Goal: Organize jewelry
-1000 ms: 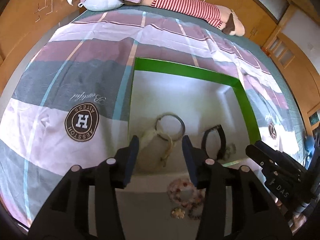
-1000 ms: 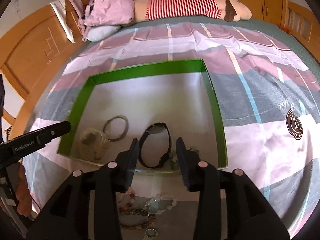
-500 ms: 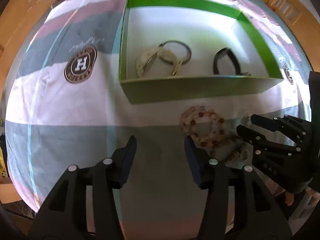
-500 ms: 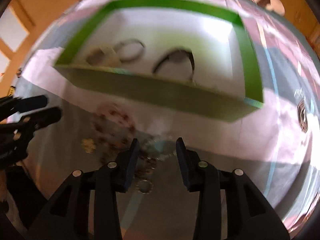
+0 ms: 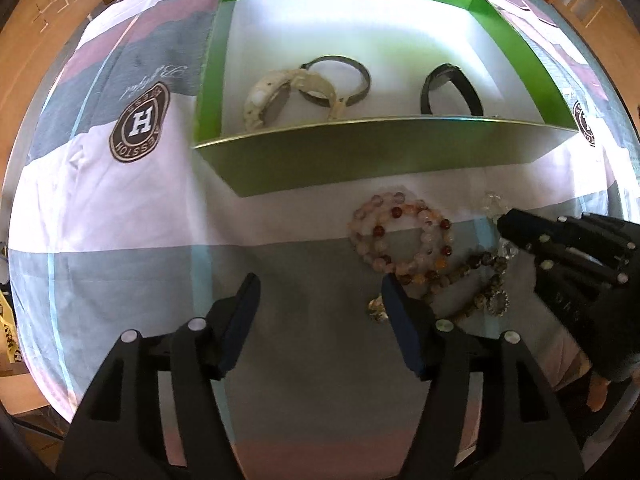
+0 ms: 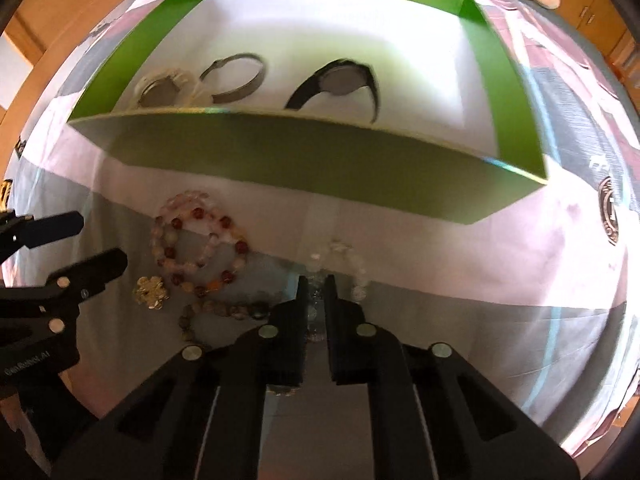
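Observation:
A green box (image 5: 360, 152) with a white floor holds a white watch (image 5: 272, 96), a metal bangle (image 5: 340, 80) and a black watch (image 5: 450, 88). In front of it, on the bedspread, lie a pink-and-red bead bracelet (image 5: 396, 213), a dark stone bracelet (image 5: 486, 260), a gold flower charm (image 6: 150, 290) and a clear bead bracelet (image 6: 340, 248). My right gripper (image 6: 314, 284) points down, its jaws closing with clear beads pinched between the pads. My left gripper (image 5: 320, 292) hangs left of the pink bracelet, jaws opening, nothing between them.
The box and jewelry rest on a striped bedspread with a round brown logo (image 5: 140, 124). Wooden cabinets (image 5: 36, 4) ring the bed. The box's front wall (image 6: 304, 156) rises just beyond the loose bracelets. A small silver ring piece (image 5: 498, 302) lies by the dark bracelet.
Both grippers tipped downward and sank from over the box to the jewelry in front of it. The right jaws closed onto the clear beads; the left jaws spread wider.

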`<act>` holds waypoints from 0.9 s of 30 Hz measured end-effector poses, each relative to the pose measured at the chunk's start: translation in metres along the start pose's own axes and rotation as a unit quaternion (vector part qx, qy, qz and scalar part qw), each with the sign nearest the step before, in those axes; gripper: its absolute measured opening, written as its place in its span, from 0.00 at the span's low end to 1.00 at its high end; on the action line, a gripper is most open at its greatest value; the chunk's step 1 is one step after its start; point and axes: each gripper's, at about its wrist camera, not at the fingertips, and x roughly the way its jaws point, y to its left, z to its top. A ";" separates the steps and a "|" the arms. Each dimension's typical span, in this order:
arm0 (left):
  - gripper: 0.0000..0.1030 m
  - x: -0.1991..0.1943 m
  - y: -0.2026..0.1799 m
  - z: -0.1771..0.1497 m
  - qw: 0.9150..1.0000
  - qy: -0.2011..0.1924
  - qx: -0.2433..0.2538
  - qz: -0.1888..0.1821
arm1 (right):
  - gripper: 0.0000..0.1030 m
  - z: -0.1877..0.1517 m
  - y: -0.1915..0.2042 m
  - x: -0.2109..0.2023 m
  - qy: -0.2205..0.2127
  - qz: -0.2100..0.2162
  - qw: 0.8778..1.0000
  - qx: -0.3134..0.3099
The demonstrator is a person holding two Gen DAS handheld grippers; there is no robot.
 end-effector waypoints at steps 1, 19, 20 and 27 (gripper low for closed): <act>0.65 0.001 -0.002 -0.001 1.000 -0.002 0.002 -0.003 | 0.09 0.002 -0.003 -0.001 -0.002 -0.001 1.000 0.005; 0.78 0.022 -0.041 0.000 0.999 0.009 0.035 0.004 | 0.09 0.004 -0.031 -0.018 -0.020 -0.032 0.998 0.040; 0.78 0.024 -0.042 -0.001 0.999 0.010 0.034 0.006 | 0.09 0.000 -0.032 -0.019 -0.020 -0.032 0.998 0.040; 0.53 0.026 -0.035 0.002 1.000 0.012 0.025 -0.001 | 0.09 -0.005 -0.034 -0.020 -0.018 -0.032 0.999 0.040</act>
